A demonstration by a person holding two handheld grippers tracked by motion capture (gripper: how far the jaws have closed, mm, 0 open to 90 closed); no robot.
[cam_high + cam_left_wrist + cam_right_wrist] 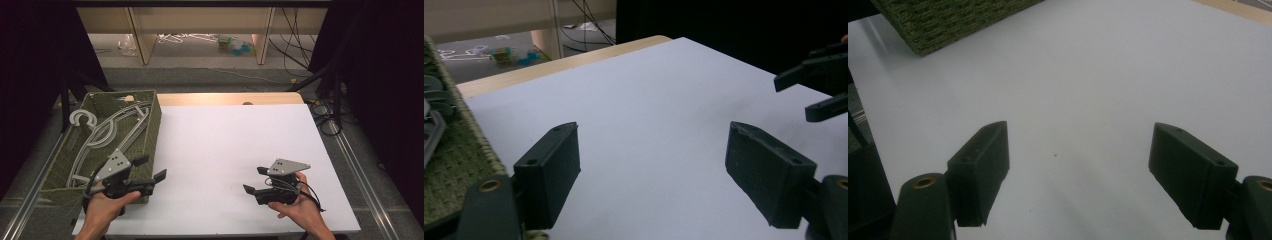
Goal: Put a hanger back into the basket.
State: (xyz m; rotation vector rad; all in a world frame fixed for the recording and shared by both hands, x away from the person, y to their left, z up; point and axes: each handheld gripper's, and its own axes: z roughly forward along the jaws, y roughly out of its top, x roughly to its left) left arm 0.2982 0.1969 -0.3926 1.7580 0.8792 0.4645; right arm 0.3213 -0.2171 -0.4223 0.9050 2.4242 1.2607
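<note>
Grey hangers (pixel 107 135) in green basket (pixel 152 120), both grippers' fingers apart, empty, over white table (pixel 225 140).

Woven green basket (pixel 150 131) sits at the worktop's (pixel 235 150) left edge, holding grey hangers (pixel 107 132). Left hand-held gripper (pixel 150 167) is at the basket's near right corner, jaws apart, nothing between them. Right hand-held gripper (pixel 254 180) is near the front right corner, jaws apart and empty.

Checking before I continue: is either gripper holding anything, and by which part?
Nothing is held. The left gripper and right gripper are both open over the white tabletop.
</note>
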